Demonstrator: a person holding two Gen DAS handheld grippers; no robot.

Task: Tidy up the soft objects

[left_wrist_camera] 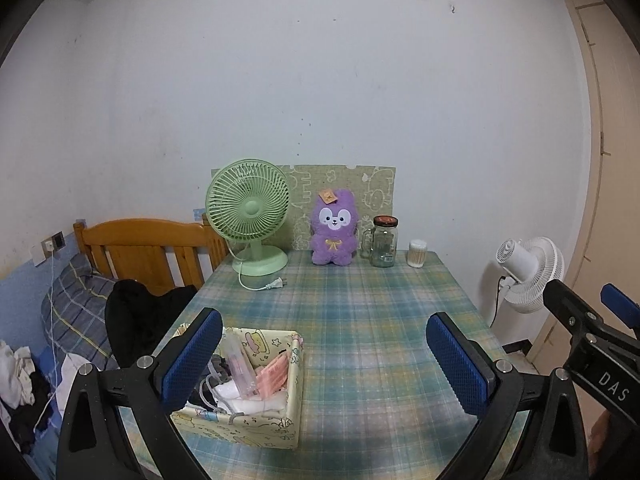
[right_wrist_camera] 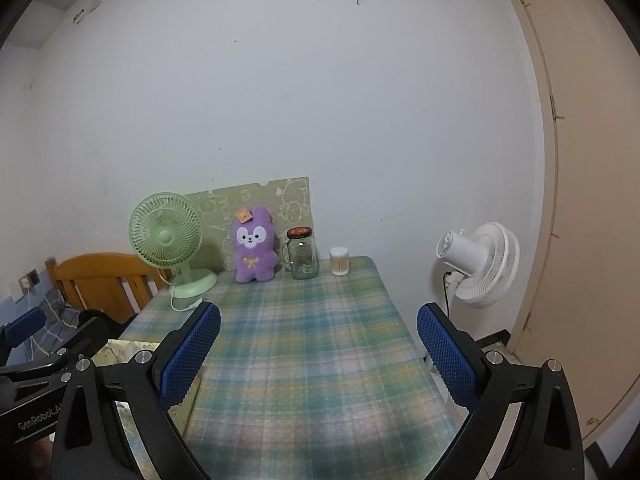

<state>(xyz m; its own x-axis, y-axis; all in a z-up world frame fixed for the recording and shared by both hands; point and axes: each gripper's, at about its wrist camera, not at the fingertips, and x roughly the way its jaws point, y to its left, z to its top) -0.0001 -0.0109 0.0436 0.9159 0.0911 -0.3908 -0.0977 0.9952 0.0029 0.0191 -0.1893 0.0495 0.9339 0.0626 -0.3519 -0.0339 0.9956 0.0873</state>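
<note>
A purple plush rabbit (left_wrist_camera: 334,229) (right_wrist_camera: 254,246) sits upright at the back of the plaid table (left_wrist_camera: 360,320), against a patterned board. A yellow cartoon-print box (left_wrist_camera: 256,424) stands at the table's near left; it holds white cloth, pink packets and a clear tube. My left gripper (left_wrist_camera: 326,364) is open, its left pad over the box's near left corner. My right gripper (right_wrist_camera: 318,360) is open too, above the near middle of the table (right_wrist_camera: 304,344), with nothing between its fingers. The plush is far from both.
A green desk fan (left_wrist_camera: 250,216) with a loose plug, a glass jar mug (left_wrist_camera: 384,242) and a cotton-swab tub (left_wrist_camera: 417,254) line the back edge. A white floor fan (right_wrist_camera: 480,264) stands right of the table. A wooden bed frame (left_wrist_camera: 148,248) with black clothes lies left.
</note>
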